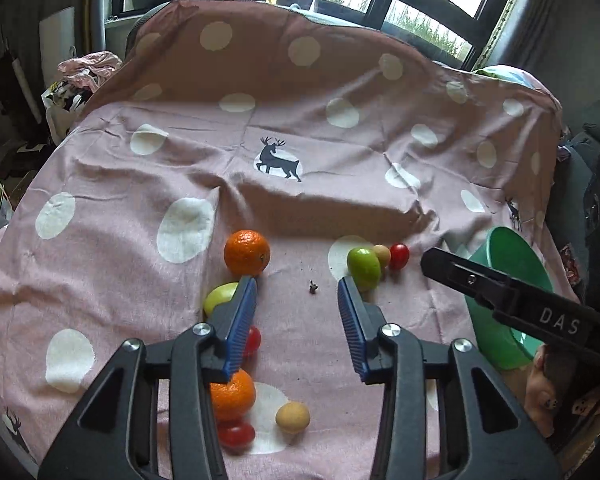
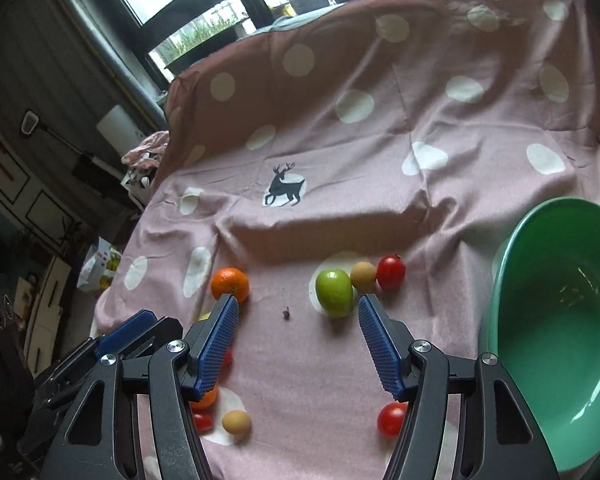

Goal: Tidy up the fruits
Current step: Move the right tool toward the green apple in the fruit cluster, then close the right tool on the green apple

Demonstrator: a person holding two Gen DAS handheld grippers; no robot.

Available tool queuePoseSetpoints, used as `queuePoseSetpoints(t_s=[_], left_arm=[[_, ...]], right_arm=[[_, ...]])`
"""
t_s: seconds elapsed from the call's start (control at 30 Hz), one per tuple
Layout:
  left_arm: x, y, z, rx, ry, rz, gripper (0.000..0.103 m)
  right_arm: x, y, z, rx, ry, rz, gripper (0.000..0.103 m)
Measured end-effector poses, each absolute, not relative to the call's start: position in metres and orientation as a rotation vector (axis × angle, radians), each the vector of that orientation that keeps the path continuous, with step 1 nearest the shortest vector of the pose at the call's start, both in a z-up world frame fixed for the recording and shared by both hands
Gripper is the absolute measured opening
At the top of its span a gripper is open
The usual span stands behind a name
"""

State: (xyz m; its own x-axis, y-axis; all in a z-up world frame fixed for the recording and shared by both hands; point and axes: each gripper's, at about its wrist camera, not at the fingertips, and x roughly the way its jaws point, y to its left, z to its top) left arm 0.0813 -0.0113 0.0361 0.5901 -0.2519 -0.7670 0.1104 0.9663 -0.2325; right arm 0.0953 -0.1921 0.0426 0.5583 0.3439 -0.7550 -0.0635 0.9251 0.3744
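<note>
Fruits lie scattered on a pink spotted cloth [image 1: 140, 240]. In the left wrist view my left gripper [image 1: 297, 294] is open and empty, above the cloth between an orange [image 1: 247, 252] and a green fruit [image 1: 363, 268]. A tan fruit [image 1: 382, 255] and a red tomato [image 1: 399, 256] sit beside the green one. A yellow-green fruit [image 1: 219, 298], a second orange [image 1: 233, 396], red tomatoes [image 1: 236, 435] and a tan fruit [image 1: 293, 417] lie near. My right gripper [image 2: 296, 312] is open and empty, just before the green fruit [image 2: 334, 292]. A green bowl [image 2: 560, 320] stands at the right.
A small dark speck [image 1: 312, 288] lies on the cloth between the fingers. The cloth rises over a hump [image 1: 280, 60] at the back, with windows behind. Clutter and bags [image 1: 72, 92] lie off the left edge. Another tomato [image 2: 391, 419] lies near the bowl.
</note>
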Motion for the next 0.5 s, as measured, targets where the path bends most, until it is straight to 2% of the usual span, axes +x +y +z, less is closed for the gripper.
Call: queuePoseSetpoints(t_s=[0.3, 0.43, 0.5], left_arm=[[0.091, -0.006, 0.009, -0.192, 0.983, -0.241, 0.041], [0.092, 0.004, 0.001, -0.202, 0.993, -0.207, 0.040], [0.093, 0.004, -0.003, -0.223, 0.999, -0.228, 0.035]], right_arm=[[0.110, -0.194, 0.020, 0.380, 0.980, 0.322, 0.063], [0.122, -0.191, 0.006, 0.376, 0.993, 0.269, 0.049], [0.131, -0.193, -0.007, 0.395, 1.017, 0.260, 0.038]])
